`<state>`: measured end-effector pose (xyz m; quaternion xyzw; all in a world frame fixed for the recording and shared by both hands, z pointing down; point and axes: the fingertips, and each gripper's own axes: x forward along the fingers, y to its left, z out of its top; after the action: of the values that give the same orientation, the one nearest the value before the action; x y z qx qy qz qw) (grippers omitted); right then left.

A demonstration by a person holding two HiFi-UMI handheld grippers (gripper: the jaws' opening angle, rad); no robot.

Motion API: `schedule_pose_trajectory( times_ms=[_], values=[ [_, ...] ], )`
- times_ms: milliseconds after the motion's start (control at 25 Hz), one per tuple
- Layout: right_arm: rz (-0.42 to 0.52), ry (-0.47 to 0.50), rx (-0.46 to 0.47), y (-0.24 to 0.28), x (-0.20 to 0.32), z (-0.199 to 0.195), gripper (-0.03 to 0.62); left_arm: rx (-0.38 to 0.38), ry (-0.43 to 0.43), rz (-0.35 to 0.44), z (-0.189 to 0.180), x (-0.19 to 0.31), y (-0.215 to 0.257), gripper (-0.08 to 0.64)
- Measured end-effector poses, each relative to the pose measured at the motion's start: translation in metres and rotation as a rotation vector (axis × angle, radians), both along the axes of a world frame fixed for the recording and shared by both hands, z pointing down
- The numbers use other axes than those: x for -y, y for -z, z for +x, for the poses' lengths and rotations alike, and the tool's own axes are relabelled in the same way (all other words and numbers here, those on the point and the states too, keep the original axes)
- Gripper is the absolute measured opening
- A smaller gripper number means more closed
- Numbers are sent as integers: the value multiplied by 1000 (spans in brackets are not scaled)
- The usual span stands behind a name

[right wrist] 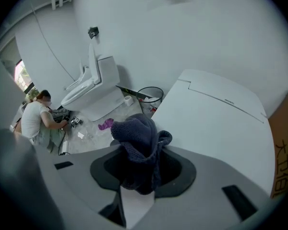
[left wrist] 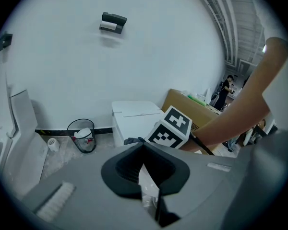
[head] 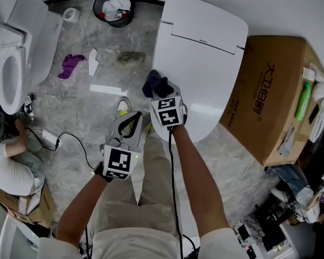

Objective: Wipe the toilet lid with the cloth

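Observation:
The white toilet lid [head: 201, 63] is closed and fills the middle right of the head view. My right gripper [head: 157, 91] is shut on a bunched dark blue cloth [head: 155, 83], which is held at the lid's left front edge. In the right gripper view the cloth [right wrist: 137, 145] sticks up out of the jaws, with the lid [right wrist: 216, 123] just beyond it. My left gripper [head: 133, 120] hangs lower left over the floor, shut and empty, off the toilet. In the left gripper view it [left wrist: 144, 169] looks toward the toilet [left wrist: 134, 115] and the cloth [left wrist: 132, 141].
A large cardboard box [head: 270, 96] stands tight against the toilet's right side. A wire bin [head: 114, 7] is at the back wall, and a second toilet [head: 16, 47] at the far left. A purple rag [head: 70, 65], paper scraps [head: 107, 89] and a cable [head: 65, 142] lie on the floor. A person [head: 11, 166] crouches at the left.

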<state>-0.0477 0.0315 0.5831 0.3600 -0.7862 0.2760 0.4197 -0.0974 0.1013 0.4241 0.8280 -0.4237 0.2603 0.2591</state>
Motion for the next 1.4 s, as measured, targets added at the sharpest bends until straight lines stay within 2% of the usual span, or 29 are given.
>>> schedule_pose_trajectory(
  times_ms=[240,680,1400],
  values=[
    [-15,39,-6,0,0,2,132,2,-14,12,6,1,3,0],
    [-5,53,-32,0,-7,25,134,3,-53,24,20,4,6,0],
    [-10,-6,-56,-2,-6,85,135,4,-103,18,51,3,4,0]
  ],
)
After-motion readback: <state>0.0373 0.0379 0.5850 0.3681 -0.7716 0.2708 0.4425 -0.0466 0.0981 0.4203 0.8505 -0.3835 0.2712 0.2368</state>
